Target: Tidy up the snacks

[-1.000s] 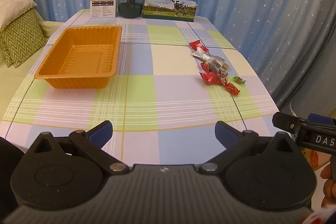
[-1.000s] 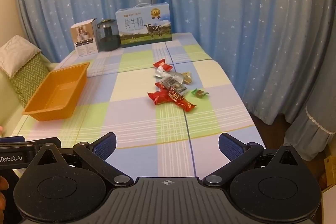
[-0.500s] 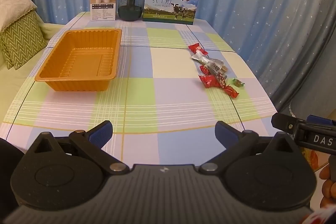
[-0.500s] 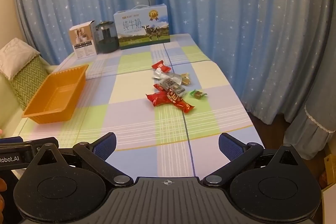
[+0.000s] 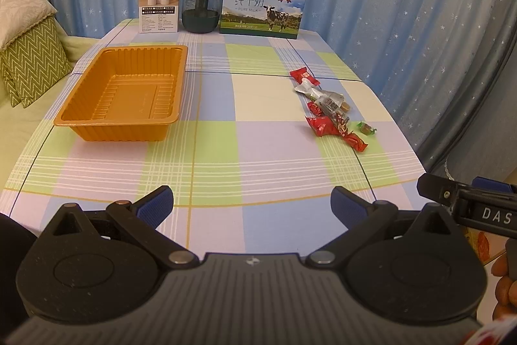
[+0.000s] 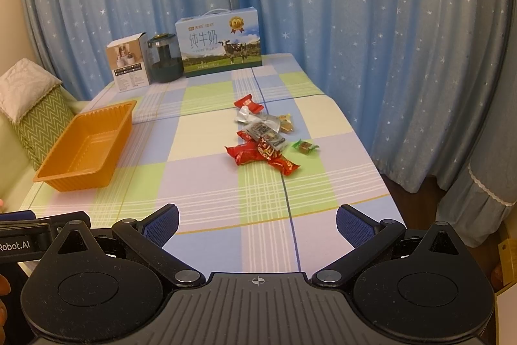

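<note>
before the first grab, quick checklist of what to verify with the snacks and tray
1. Orange tray holds nothing, ready to fill: ok.
2. Snack pile lies loose on the table, right of the tray: ok.
3. Right gripper open, nothing between its fingers: ok.
4. Left gripper open, nothing held: ok.
5. Path from the right gripper to the pile is bare cloth: ok.
6. Overlapping wrappers will separate one by one: cannot tell.
</note>
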`<action>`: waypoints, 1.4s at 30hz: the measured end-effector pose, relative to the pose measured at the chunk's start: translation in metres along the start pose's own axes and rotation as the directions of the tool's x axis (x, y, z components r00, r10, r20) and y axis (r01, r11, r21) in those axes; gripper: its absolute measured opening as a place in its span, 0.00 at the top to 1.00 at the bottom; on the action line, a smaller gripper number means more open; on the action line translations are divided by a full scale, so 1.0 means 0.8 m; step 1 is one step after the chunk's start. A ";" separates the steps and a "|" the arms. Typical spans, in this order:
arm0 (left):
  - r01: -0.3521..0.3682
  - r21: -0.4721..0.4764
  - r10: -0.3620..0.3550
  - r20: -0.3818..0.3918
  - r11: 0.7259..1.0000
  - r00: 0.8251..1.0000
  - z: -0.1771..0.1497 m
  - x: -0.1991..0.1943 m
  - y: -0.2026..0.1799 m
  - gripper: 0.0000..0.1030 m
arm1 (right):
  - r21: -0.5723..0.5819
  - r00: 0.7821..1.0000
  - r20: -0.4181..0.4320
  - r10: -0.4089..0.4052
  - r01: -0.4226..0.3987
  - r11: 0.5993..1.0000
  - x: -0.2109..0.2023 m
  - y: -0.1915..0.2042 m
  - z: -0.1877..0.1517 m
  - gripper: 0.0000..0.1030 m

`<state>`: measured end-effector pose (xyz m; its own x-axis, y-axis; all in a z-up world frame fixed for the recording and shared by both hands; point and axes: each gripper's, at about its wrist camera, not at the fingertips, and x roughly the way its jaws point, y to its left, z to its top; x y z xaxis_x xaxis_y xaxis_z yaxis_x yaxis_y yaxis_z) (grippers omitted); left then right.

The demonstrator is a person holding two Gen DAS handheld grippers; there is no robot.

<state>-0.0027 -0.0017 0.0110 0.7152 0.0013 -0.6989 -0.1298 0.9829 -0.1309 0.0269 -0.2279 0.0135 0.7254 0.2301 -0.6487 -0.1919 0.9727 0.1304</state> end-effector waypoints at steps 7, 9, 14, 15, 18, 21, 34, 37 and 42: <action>0.001 0.002 -0.001 0.002 1.000 1.000 -0.001 -0.001 0.000 0.00 | 0.000 1.000 0.001 -0.002 0.002 1.000 -0.001 0.001 0.002 0.00; 0.003 0.001 -0.003 0.001 1.000 1.000 0.000 -0.001 0.001 0.00 | -0.001 1.000 0.002 -0.002 0.002 1.000 -0.001 0.001 0.002 0.00; 0.002 0.002 -0.002 0.002 1.000 1.000 0.000 -0.001 0.001 0.00 | -0.001 1.000 0.002 -0.002 0.002 1.000 -0.001 0.002 0.002 0.00; 0.001 0.002 -0.001 0.003 1.000 1.000 0.000 -0.001 0.001 0.00 | -0.001 1.000 0.002 -0.003 0.003 1.000 -0.001 0.002 0.002 0.00; 0.002 0.001 -0.002 0.002 1.000 1.000 0.000 0.000 0.001 0.00 | -0.001 1.000 0.003 -0.004 0.004 1.000 -0.002 0.002 0.003 0.00; 0.001 0.002 -0.001 0.002 1.000 1.000 0.000 0.001 0.001 0.00 | -0.001 1.000 0.003 -0.004 0.004 1.000 -0.002 0.002 0.003 0.00; 0.001 0.001 -0.001 0.003 1.000 1.000 -0.001 0.000 0.001 0.00 | 0.000 1.000 0.004 -0.003 0.003 1.000 -0.002 0.001 0.003 0.00; 0.002 0.001 -0.002 0.003 1.000 1.000 0.000 0.000 0.001 0.00 | -0.001 1.000 0.004 -0.003 0.003 1.000 -0.002 0.002 0.002 0.00; 0.001 0.001 -0.001 0.003 1.000 1.000 -0.001 0.000 0.001 0.00 | -0.001 1.000 0.004 -0.003 0.003 1.000 -0.002 0.002 0.002 0.00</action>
<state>-0.0032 -0.0010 0.0100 0.7176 0.0006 -0.6964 -0.1278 0.9831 -0.1308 0.0267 -0.2270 0.0156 0.7287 0.2271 -0.6461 -0.1901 0.9734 0.1278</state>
